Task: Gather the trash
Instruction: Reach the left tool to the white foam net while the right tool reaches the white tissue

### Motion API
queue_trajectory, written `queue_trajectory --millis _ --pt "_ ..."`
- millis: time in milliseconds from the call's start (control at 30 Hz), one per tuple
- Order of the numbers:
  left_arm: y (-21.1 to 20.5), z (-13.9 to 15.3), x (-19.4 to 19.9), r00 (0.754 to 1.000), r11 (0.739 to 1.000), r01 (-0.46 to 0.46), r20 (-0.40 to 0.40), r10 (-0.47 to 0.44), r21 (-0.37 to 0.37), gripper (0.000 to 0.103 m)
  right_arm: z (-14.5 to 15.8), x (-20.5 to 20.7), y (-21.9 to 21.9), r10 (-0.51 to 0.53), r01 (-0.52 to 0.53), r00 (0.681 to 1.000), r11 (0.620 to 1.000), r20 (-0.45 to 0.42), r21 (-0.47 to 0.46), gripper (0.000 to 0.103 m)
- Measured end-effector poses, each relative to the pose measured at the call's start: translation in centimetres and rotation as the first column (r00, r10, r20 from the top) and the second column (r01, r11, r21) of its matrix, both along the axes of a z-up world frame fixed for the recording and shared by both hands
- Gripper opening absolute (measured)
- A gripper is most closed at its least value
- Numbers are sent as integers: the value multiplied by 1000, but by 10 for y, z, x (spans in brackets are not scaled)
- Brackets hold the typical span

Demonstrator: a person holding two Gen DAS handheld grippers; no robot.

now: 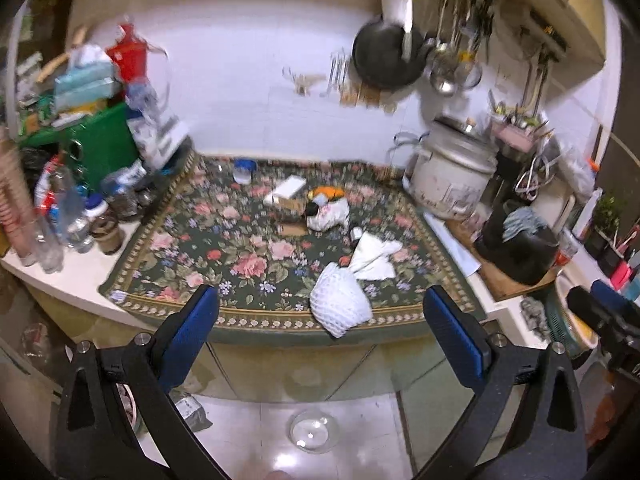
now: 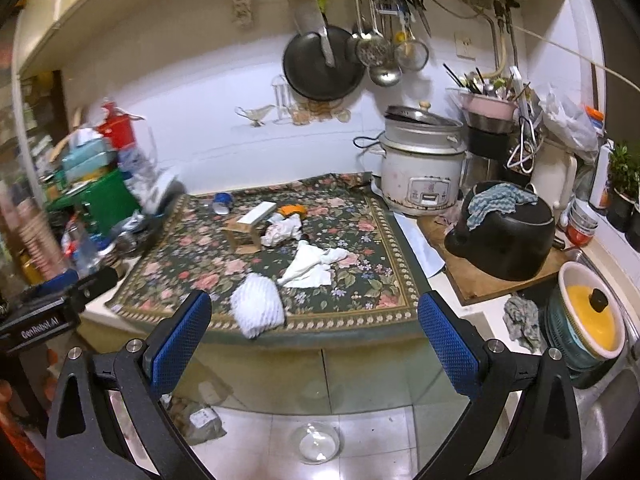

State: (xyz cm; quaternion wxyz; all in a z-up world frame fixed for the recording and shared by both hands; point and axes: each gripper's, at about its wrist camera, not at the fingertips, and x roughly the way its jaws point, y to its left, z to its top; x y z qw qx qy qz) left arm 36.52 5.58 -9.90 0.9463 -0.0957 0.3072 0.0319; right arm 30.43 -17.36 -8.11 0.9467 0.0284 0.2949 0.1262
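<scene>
Trash lies scattered over a floral cloth (image 2: 352, 280) that covers the middle of the desk (image 1: 72, 280). Nearest the front edge sits a white foam net sleeve (image 1: 340, 304), its lower end hanging slightly over the edge. Just behind it, touching or nearly so, lies a crumpled white tissue (image 1: 376, 256). Farther back, toward the cloth's centre, a second crumpled paper wad (image 2: 282, 230) rests beside a small open cardboard box (image 2: 244, 236), with a flat white box (image 2: 256, 214) and a piece of orange wrapper (image 2: 292, 210) just behind them. A small blue-and-white container (image 2: 222, 202) lies near the back edge of the cloth.

Both hand-held grippers hover off the front edge of the desk, above the tiled floor. The left hand-held gripper (image 1: 320, 340) has its blue-padded jaws spread wide, with nothing between them and nothing touched; the foam sleeve sits in the gap as seen from its camera, but apart from the pads. The right hand-held gripper (image 2: 314, 344) is likewise spread wide and empty, touching nothing.

At the desk's right side stand a white rice cooker (image 2: 420, 176) and a black pot (image 2: 504, 240) with a checked rag on its lid. Bottles and a green box (image 1: 104, 148) crowd the left edge. A black pan (image 2: 324, 64) and ladles hang on the wall behind. On the floor below rests a clear glass bowl (image 2: 316, 442).
</scene>
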Motion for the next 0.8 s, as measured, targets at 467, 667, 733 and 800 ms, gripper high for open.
queue_trajectory --millis 467,667,733,800 --pt "6 -107 133 952 996 34 -302 -59 -86 87 -68 124 7 14 -13 973 1000 -229 8 102" --pt "-3 -137 175 923 994 -44 -384 3 -98 83 -98 198 2 113 -113 945 993 -308 19 97" --pt "-4 -147 186 911 992 -64 -412 13 -109 79 -108 225 1 138 -142 935 990 -328 11 93" --pt "-5 -157 195 890 988 -102 -455 38 -117 75 -120 248 1 159 -168 923 986 -350 5 89"
